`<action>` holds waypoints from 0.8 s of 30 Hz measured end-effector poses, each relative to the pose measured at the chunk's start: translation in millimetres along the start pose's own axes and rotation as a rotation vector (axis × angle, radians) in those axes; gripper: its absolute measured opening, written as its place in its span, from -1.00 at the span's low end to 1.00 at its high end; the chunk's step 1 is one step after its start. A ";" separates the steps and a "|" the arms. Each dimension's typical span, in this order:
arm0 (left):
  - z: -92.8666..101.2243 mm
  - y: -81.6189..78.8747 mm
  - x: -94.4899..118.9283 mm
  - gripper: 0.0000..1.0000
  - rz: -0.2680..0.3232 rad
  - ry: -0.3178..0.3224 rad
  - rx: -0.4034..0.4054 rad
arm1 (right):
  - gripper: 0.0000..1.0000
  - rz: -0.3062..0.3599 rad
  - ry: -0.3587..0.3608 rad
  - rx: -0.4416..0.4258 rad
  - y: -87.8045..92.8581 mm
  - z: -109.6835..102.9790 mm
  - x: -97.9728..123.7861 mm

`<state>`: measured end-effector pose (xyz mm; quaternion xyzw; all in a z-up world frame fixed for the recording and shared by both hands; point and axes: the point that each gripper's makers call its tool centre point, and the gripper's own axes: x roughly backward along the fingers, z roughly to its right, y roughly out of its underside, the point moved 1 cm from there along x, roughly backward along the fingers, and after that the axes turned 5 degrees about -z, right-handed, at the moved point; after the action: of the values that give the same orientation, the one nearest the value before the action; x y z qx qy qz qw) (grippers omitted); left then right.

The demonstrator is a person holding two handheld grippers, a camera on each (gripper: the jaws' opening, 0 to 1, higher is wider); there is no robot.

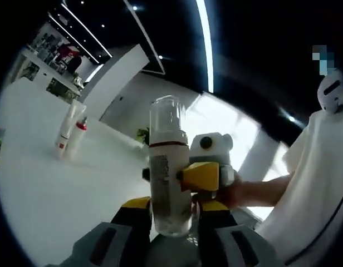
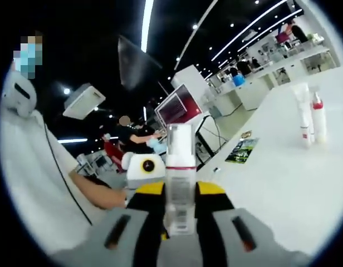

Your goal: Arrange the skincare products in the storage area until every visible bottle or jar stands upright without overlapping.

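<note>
A clear pump bottle [image 1: 169, 178] with a see-through cap and a red band stands upright between my left gripper's [image 1: 172, 207] jaws, which are shut on its lower body. My right gripper [image 1: 202, 176] comes in from the right, its yellow jaws pressed to the bottle's middle. In the right gripper view the same bottle [image 2: 179, 183] sits between my right gripper's [image 2: 180, 194] jaws, with the left gripper [image 2: 143, 166] just behind it. A white tube [image 1: 68, 123] and a red-capped bottle [image 1: 78, 137] stand upright side by side on the white table [image 1: 43, 189], apart from both grippers.
The tube [image 2: 302, 114] and red-capped bottle [image 2: 318, 118] stand toward the table's far side. A green leaflet [image 2: 241, 150] lies near the table edge. A person in white [image 1: 322, 183] stands close behind the grippers. Desks, a monitor [image 2: 172, 105] and people fill the background.
</note>
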<state>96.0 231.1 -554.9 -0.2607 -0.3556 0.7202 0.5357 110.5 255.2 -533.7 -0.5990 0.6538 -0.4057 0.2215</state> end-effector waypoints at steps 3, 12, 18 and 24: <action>-1.2 2.2 2.3 -0.47 -0.012 0.006 0.033 | -0.58 -0.004 -0.028 -0.013 2.1 -4.8 -0.6; -2.4 7.4 2.8 -0.51 -0.040 0.014 0.079 | -0.49 -0.030 -0.017 0.018 6.9 -4.4 -0.8; -22.6 15.6 2.9 -0.51 -0.085 -0.113 0.038 | -0.41 0.014 0.028 -0.032 -9.6 6.4 14.9; -30.5 26.7 0.6 -0.51 -0.152 -0.185 -0.031 | -0.35 -0.040 0.146 0.082 -27.5 20.4 26.3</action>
<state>103.2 234.1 -594.7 -0.1738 -0.4334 0.6930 0.5493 138.1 225.7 -518.3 -0.5712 0.6389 -0.4791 0.1896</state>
